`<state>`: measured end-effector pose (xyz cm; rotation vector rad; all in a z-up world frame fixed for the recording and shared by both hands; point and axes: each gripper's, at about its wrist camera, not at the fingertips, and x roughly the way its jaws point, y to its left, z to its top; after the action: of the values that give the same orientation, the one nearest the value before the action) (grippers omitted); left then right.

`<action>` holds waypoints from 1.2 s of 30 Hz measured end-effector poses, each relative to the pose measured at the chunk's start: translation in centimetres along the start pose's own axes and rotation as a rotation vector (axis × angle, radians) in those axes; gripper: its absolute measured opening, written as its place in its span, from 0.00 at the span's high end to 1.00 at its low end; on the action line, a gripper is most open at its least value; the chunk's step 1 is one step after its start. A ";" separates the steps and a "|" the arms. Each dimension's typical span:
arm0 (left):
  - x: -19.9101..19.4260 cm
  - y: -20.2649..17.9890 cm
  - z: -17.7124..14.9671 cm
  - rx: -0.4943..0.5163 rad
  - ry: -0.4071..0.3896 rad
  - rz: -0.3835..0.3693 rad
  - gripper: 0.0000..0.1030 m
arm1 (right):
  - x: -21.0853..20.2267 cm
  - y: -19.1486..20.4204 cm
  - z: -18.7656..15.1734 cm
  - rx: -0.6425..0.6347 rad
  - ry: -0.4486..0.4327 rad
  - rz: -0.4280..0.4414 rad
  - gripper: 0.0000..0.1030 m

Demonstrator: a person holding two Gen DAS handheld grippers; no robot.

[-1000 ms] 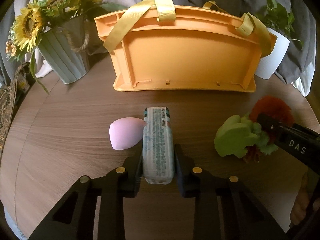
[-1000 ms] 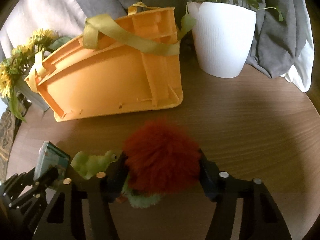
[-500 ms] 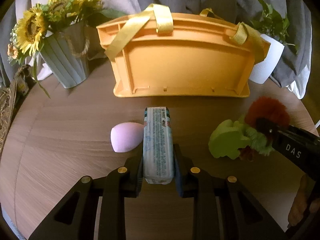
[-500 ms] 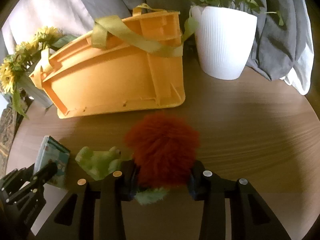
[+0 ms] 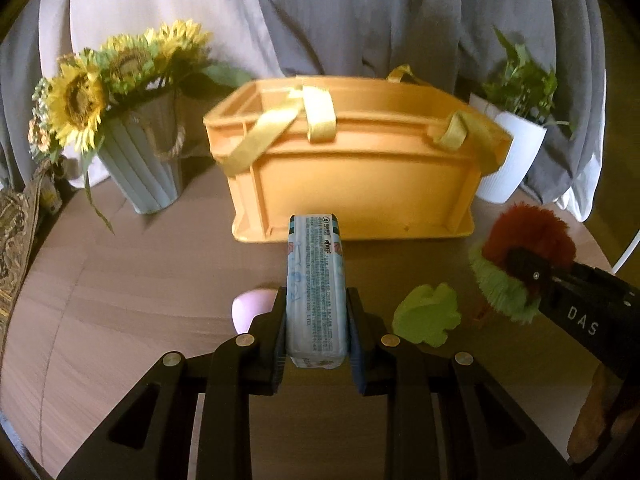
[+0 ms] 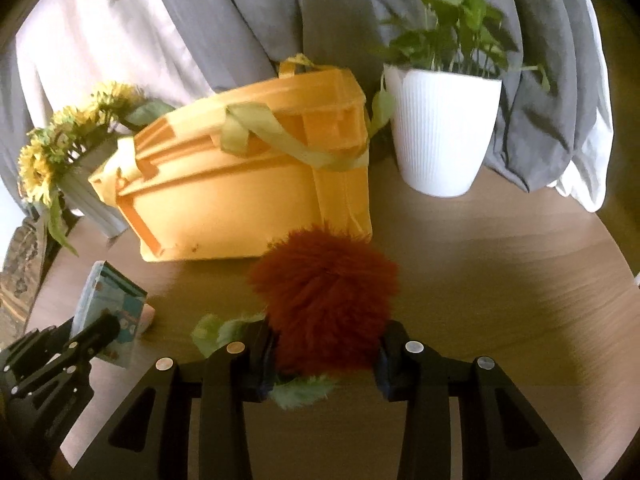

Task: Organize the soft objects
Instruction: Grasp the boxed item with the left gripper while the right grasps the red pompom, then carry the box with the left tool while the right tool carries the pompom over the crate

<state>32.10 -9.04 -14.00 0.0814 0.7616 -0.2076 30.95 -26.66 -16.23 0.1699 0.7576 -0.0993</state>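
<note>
My left gripper (image 5: 316, 320) is shut on a pale blue tissue pack (image 5: 315, 280) and holds it above the table, in front of the orange basket (image 5: 352, 176). My right gripper (image 6: 324, 356) is shut on a fluffy red and green plush toy (image 6: 324, 284), lifted off the table right of the basket's front; the toy also shows in the left wrist view (image 5: 528, 240). A pink sponge egg (image 5: 250, 312) and a green foam piece (image 5: 426, 318) lie on the table below. The tissue pack also shows in the right wrist view (image 6: 108, 300).
The basket (image 6: 248, 200) has yellow strap handles and stands at the back of the round wooden table (image 5: 120, 280). A sunflower vase (image 5: 140, 168) stands to its left, a white plant pot (image 6: 440, 132) to its right. Grey and white cloth hangs behind.
Both grippers have risen with their loads: the tissue pack and the plush toy are off the table. The basket's open top now comes into view.
</note>
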 end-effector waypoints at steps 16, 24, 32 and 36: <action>-4.2 0.1 4.0 0.002 -0.144 -0.052 0.75 | -4.4 1.3 2.9 -0.015 -0.127 0.035 0.62; -6.0 0.0 6.4 0.025 -0.233 -0.070 0.75 | -6.3 1.7 4.7 -0.015 -0.206 0.046 0.62; -7.8 0.3 8.5 0.044 -0.320 -0.060 0.75 | -7.8 2.4 6.7 -0.022 -0.290 0.068 0.62; -8.2 0.6 9.4 0.045 -0.349 -0.054 0.75 | -8.3 3.0 7.7 -0.034 -0.327 0.080 0.62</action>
<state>32.81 -8.55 -1.54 0.0651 0.4115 -0.2816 30.61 -24.95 -4.71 0.1470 0.4254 -0.0372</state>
